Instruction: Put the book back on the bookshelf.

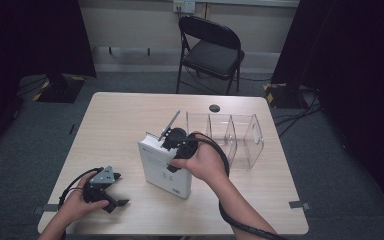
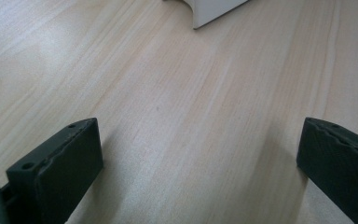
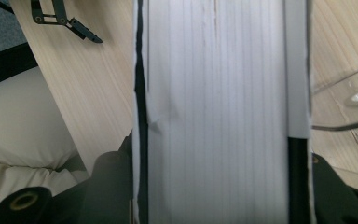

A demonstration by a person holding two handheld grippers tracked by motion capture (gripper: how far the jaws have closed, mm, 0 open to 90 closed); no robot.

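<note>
A thick white book [image 1: 164, 169] stands on edge near the middle of the table [image 1: 115, 120]. From above, my right gripper [image 1: 177, 141] is shut on its top. In the right gripper view the book's page edges [image 3: 219, 93] run up between the two black jaws of my right gripper [image 3: 219, 191]. My left gripper [image 1: 120, 190] rests low on the table at the front left, open, apart from the book. Bare wood lies between the jaws of that left gripper [image 2: 198, 144], and a corner of the book [image 2: 214, 9] shows at the top edge.
A clear plastic divider rack [image 1: 235, 137] stands just right of the book, with its wall [image 3: 349, 102] close to my right jaw. A small black disc [image 1: 214, 108] lies behind it. A black folding chair [image 1: 212, 47] is beyond the table's far edge.
</note>
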